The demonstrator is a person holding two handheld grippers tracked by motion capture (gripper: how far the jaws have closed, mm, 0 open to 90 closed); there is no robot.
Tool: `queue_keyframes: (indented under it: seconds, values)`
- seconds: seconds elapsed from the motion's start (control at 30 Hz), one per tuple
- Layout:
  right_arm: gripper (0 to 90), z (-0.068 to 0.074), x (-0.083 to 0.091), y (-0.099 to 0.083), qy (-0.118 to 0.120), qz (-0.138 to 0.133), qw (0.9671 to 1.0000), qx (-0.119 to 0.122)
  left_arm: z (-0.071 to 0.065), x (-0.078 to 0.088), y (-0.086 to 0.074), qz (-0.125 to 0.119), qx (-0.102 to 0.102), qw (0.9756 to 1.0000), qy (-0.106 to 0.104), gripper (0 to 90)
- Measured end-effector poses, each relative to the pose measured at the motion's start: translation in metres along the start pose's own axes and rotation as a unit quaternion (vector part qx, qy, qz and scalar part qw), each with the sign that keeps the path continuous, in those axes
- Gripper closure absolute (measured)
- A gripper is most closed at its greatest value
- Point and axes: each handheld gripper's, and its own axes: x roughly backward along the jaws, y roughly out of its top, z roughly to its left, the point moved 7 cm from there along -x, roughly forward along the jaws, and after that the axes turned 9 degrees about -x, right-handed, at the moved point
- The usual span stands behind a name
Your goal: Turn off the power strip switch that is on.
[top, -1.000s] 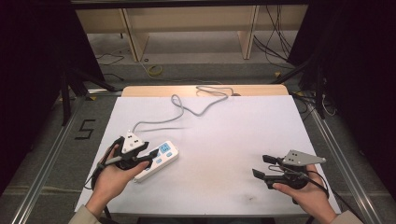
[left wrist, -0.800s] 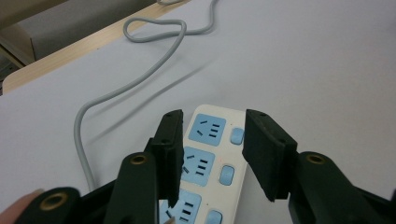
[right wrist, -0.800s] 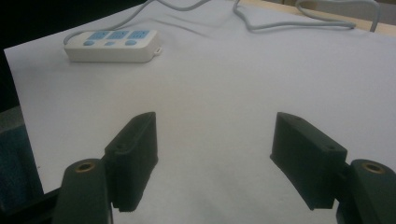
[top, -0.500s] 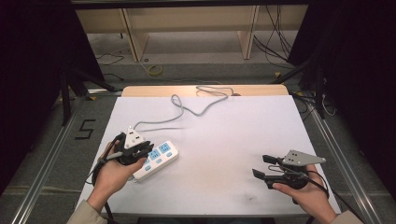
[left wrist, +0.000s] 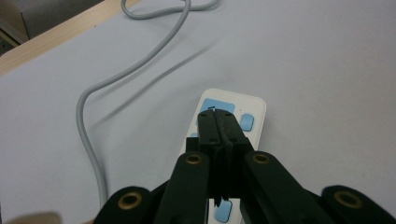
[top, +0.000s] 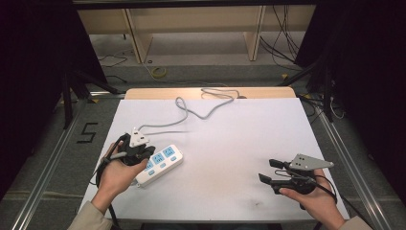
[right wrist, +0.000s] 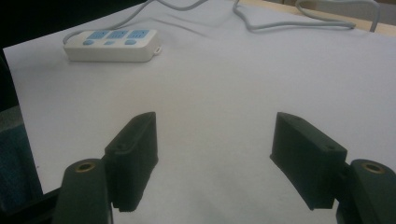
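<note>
Nearest the person, the right gripper (top: 273,173) hovers low over the bare white table (top: 239,143) at the right, its jaws standing wide apart with nothing between them, well away from the work. On the left, the left gripper (top: 143,152) sits above the near end of the white power strip (top: 160,164); its jaws have just been closing and are now pressed flat together with nothing caught between them, the tips poised over the blue sockets near the strip's far end in the left gripper view (left wrist: 219,122). The strip lies at the left front of the table, angled away from the hand. The likely step is a press on one of the strip's blue buttons or a nudge of the strip itself — closed tips make a good blunt poker for that. To do it well, bring the tips straight down onto the chosen blue patch rather than at a slant, so the light strip does not skid. Beyond it, the grey cord (top: 191,112) loops toward the table's far edge — slack enough that it should not tug back.
</note>
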Motion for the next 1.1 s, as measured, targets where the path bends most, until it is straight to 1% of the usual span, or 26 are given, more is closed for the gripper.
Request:
queue_keyframes:
  seconds: [0.03, 0.1, 0.13, 0.37, 0.6, 0.67, 0.73, 0.9, 1.1]
  values:
    - [31.7, 0.000, 0.000, 0.000, 0.000, 0.000, 1.0000, 0.000, 0.000, -0.001, 0.000, 0.000, 0.002, 1.0000, 0.000, 89.7]
    - [31.7, 0.000, 0.000, 0.000, 0.000, 0.000, 1.0000, 0.000, 0.001, -0.002, 0.000, 0.006, -0.001, 1.0000, -0.003, 89.7]
    - [31.7, 0.000, 0.000, 0.000, 0.000, 0.001, 1.0000, 0.001, 0.001, -0.002, 0.001, 0.008, 0.002, 1.0000, -0.003, 89.7]
    - [31.7, 0.000, 0.000, 0.000, -0.001, 0.001, 1.0000, 0.001, 0.000, -0.007, 0.001, 0.031, 0.001, 0.9995, -0.010, 89.8]
    - [31.7, 0.000, 0.000, 0.000, -0.001, 0.002, 1.0000, 0.002, 0.000, -0.013, 0.002, 0.044, 0.002, 0.9989, -0.015, 89.9]
    - [31.7, -0.001, 0.000, -0.001, -0.002, 0.003, 1.0000, 0.002, 0.000, -0.015, 0.003, 0.043, 0.002, 0.9989, -0.018, 89.9]
    - [31.7, 0.000, 0.000, 0.000, -0.001, 0.002, 1.0000, 0.002, 0.001, -0.016, 0.002, 0.047, -0.002, 0.9987, -0.019, 89.9]
    - [31.7, 0.000, 0.000, 0.000, -0.001, 0.003, 1.0000, 0.002, 0.002, -0.020, 0.000, 0.059, -0.005, 0.9982, -0.015, 89.9]
    - [31.7, 0.000, 0.000, 0.000, -0.001, 0.003, 1.0000, 0.002, 0.000, -0.023, 0.000, 0.065, -0.020, 0.9975, -0.019, 89.9]
